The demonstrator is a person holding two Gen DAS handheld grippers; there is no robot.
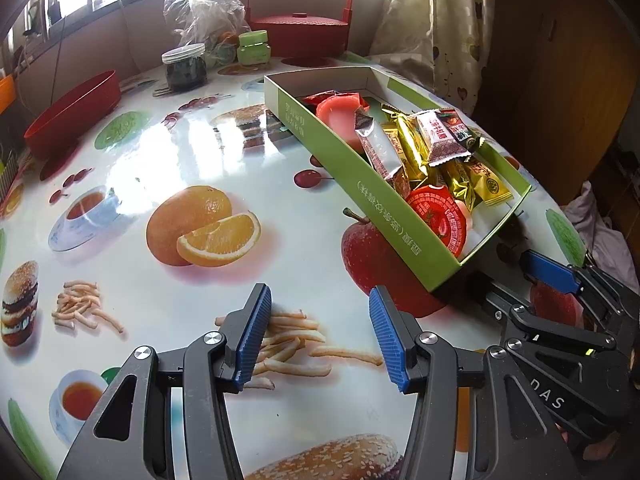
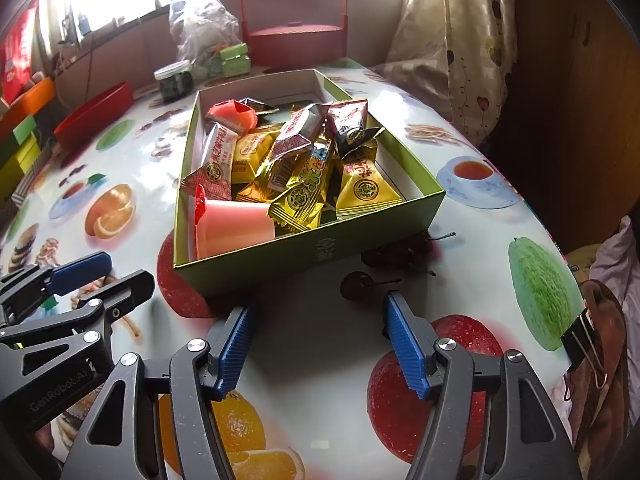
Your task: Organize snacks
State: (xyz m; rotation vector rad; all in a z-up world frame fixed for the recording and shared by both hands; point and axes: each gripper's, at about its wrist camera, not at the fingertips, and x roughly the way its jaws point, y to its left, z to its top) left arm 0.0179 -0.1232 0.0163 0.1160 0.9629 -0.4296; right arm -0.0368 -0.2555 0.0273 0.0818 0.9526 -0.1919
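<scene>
A green cardboard box (image 1: 380, 200) lies open on the fruit-print table, filled with wrapped snacks (image 1: 416, 148): gold and red-white packets and pink jelly cups (image 1: 340, 114). My left gripper (image 1: 320, 300) hovers open over the printed fries, left of the box's near corner, with nothing between its fingers. In the right wrist view the box (image 2: 320, 248) lies straight ahead, with a pink jelly cup (image 2: 236, 228) on its side at the near left corner. My right gripper (image 2: 318, 308) stands wide open just short of the box's near wall, holding nothing.
At the table's back stand a red bowl (image 1: 76, 120), a dark jar (image 1: 184, 66), a green jar (image 1: 253, 48), a plastic bag (image 1: 200, 8) and a red handled basket (image 1: 300, 32). The table edge, with a black binder clip (image 2: 580, 340), runs close on the right.
</scene>
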